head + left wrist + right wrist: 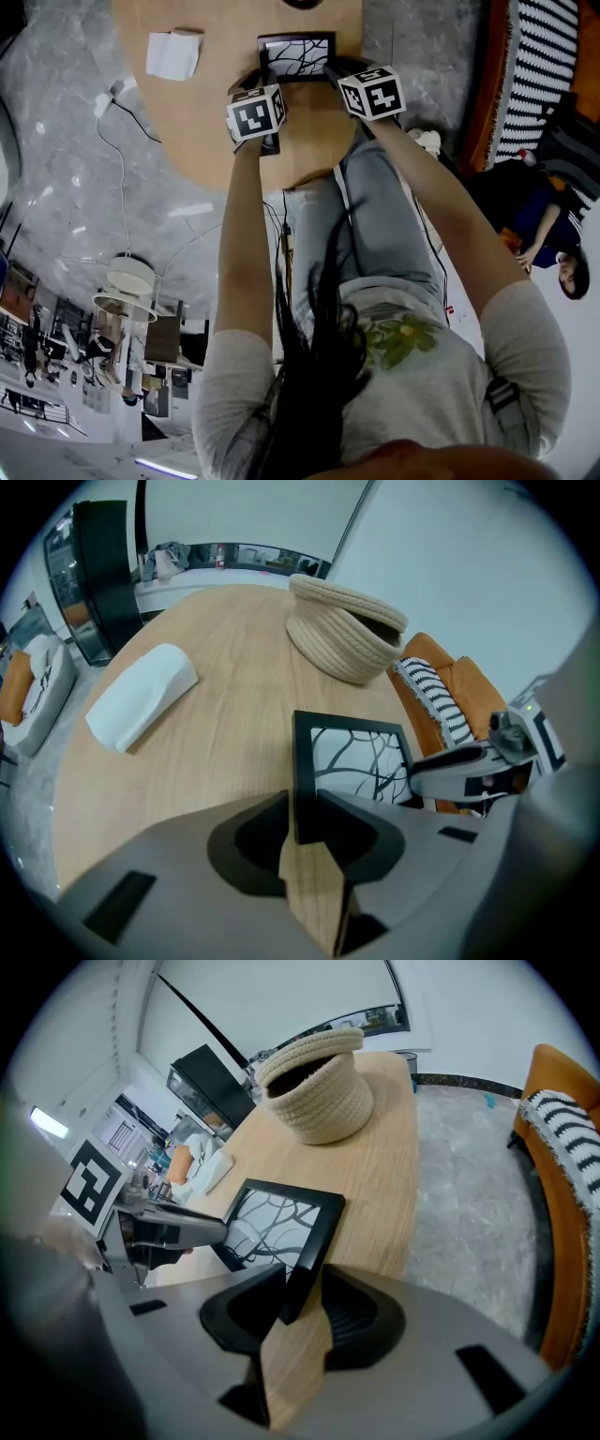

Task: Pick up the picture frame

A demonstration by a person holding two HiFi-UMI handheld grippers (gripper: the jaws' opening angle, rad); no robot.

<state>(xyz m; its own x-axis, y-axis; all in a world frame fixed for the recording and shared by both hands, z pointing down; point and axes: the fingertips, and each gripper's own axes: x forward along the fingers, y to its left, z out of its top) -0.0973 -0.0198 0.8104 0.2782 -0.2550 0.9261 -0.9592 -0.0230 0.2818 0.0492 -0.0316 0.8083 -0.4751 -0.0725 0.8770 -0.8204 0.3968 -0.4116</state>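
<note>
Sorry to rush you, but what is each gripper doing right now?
Left gripper: closed on the picture frame, at its left edge.
Right gripper: open, fingers straddling the frame's right edge, not pressing.

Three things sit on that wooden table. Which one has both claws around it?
The black picture frame with the branch pattern: the left gripper and right gripper straddle its side edges. The woven basket and white block lie apart.

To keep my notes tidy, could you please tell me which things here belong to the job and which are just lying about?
Job: picture frame, left gripper, right gripper.
Lying about: woven basket, white packet, striped cushion.
</note>
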